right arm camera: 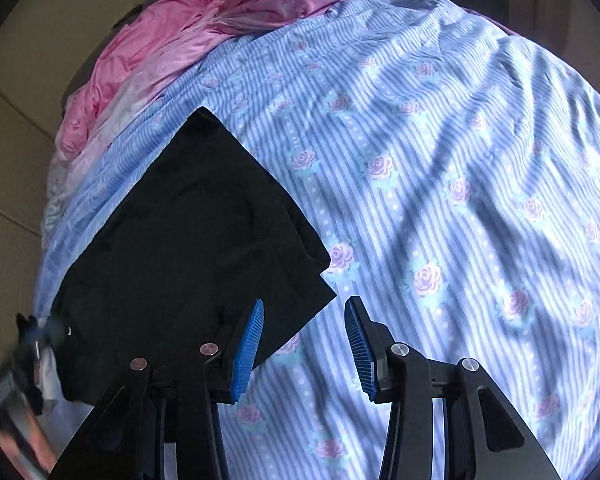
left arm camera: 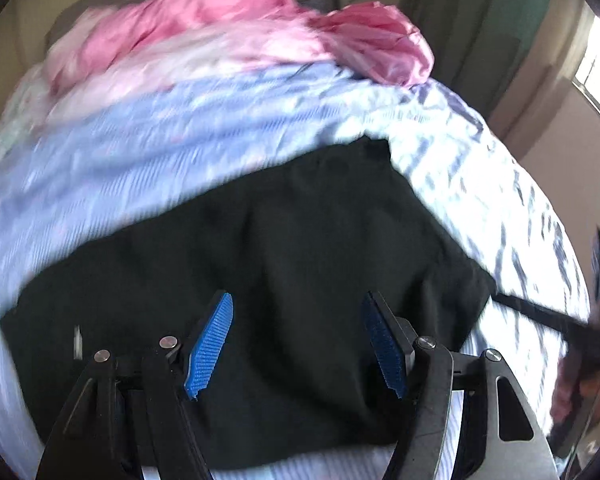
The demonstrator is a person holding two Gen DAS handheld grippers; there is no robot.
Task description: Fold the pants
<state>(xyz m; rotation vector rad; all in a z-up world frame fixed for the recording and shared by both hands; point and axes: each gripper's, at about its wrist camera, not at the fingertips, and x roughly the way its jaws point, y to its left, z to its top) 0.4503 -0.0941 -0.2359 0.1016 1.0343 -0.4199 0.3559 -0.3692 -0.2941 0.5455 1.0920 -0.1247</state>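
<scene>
**One pair of black pants folded on bed, both grippers released**

One pair of pants (left arm camera: 260, 264), black, lies folded flat into a compact block on the bed sheet (right arm camera: 440, 184). In the left wrist view it fills the lower middle, with one thin black strap or cord trailing off its right edge toward the frame's right side. In the right wrist view the same pants (right arm camera: 188, 248) sit left of centre, one corner pointing up, layered edges visible along the right side.

Two grippers, each with two blue ribbed pads. Left gripper (left arm camera: 298, 344): fingers spread apart, nothing between them, hanging over the near part of the pants; contact with the cloth cannot be told. Right gripper (right arm camera: 304, 348): fingers apart, empty, over the sheet just beside the pants' lower right corner; its left pad overlaps the pants' edge in view.

One sheet, blue-striped with pink roses, wrinkled, covers the bed. One heap of pink fabric (right arm camera: 188, 36) lies at the far end of the bed, well apart from the pants. Left wrist view is motion-blurred. The other gripper shows blurred at the edge of each view. One curtain (left arm camera: 472, 12) hangs beyond the bed, one bright window (left arm camera: 596, 68) to its right.
</scene>
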